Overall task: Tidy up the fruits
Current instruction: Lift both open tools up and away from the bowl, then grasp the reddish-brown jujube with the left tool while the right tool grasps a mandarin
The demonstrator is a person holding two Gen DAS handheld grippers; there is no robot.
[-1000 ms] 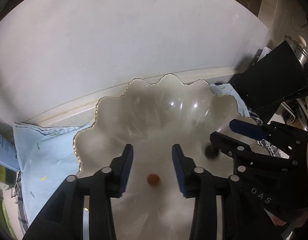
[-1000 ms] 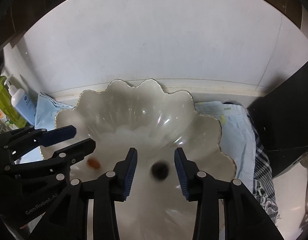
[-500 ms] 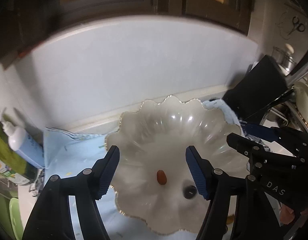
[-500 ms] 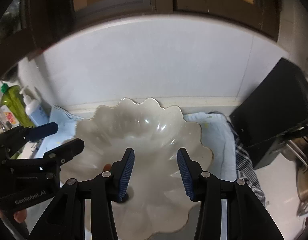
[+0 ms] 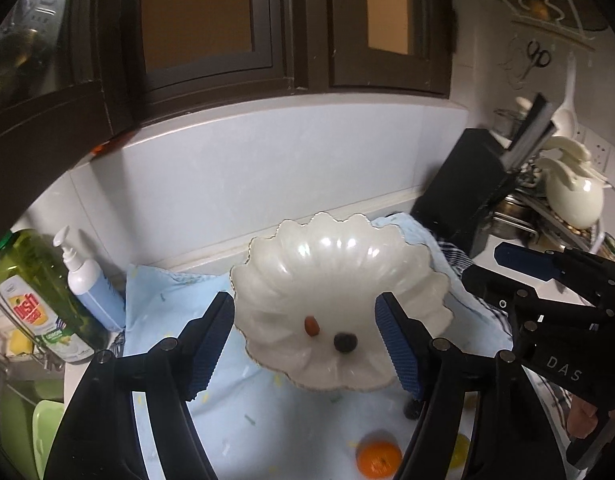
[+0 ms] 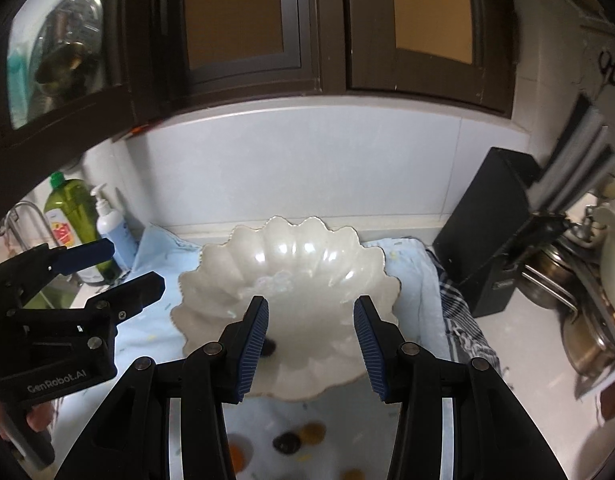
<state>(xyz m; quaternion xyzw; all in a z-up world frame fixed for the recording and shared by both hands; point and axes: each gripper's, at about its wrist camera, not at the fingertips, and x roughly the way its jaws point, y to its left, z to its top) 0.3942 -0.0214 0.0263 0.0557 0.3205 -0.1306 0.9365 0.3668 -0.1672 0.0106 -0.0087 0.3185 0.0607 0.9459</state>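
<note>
Pale blue cloth covers the counter, edge against the backsplash. White scalloped bowl sits on it, centred in both wrist views. Left gripper hovers over the bowl's near rim, jaws spread wide, nothing held. Right gripper likewise, jaws wide apart and empty, bowl framed between its fingers. Orange lies on the cloth just in front of the bowl, outside it. Inside the bowl: dark round fruit and a small reddish oval fruit, just beside each other. More small fruits on the cloth, blurred.
</note>
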